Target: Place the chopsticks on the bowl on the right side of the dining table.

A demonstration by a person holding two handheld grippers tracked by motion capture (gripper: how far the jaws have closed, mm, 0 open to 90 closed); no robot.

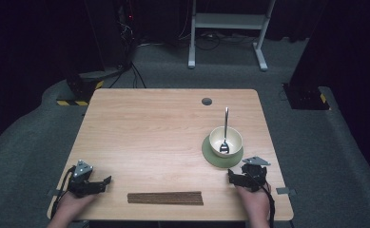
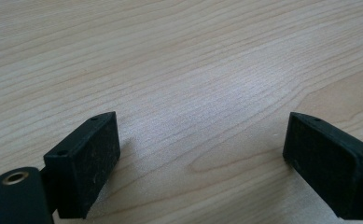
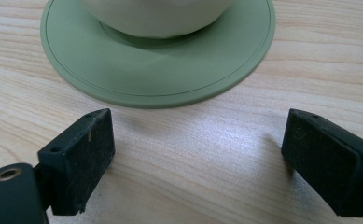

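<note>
A cream bowl [image 1: 226, 141] stands on a round green coaster [image 1: 211, 154] at the right of the wooden table [image 1: 163, 118], and a metal spoon [image 1: 225, 128] leans in the bowl. Several dark brown chopsticks [image 1: 165, 198] lie in a row near the front edge. My right gripper [image 1: 235, 176] rests just in front of the coaster [image 3: 160, 74], open and empty; the bowl [image 3: 156, 16] shows beyond it. At the front left corner my left gripper [image 1: 105, 182] rests open over bare wood [image 2: 179, 74], nothing between its pads.
A round grommet hole [image 1: 206, 101] sits near the table's far edge. Beyond the table are a white desk frame [image 1: 228, 28], cables and dark equipment on a grey carpet.
</note>
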